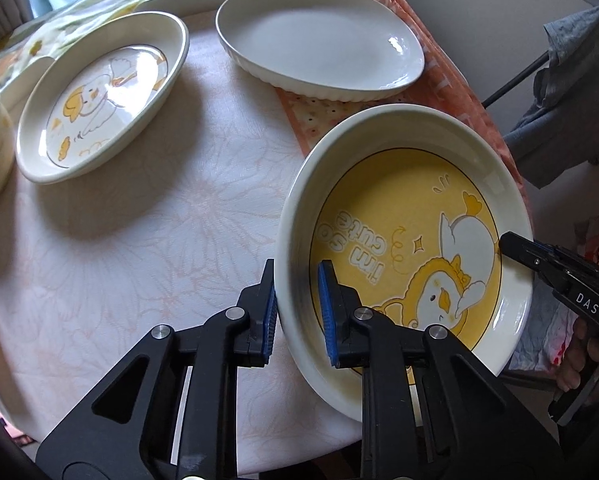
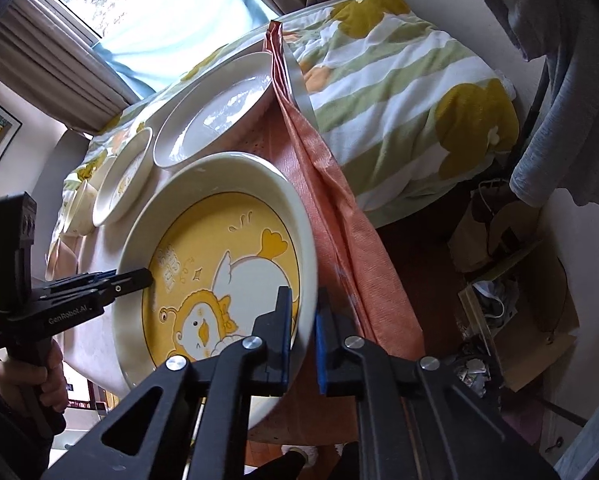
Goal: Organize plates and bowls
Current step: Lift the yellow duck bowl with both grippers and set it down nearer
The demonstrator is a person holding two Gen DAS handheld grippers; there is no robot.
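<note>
Yellow duck plate point(image 1: 411, 248) is pinched at opposite rims by left tongs point(image 1: 299, 312) and right tongs point(image 2: 302, 340), its underside hidden.

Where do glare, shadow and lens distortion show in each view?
Left wrist view: glare on the plain white dish, soft shadow beside the duck plate, table edge bowed by the fisheye. Right wrist view: the window is overexposed, the curtains curve.
</note>
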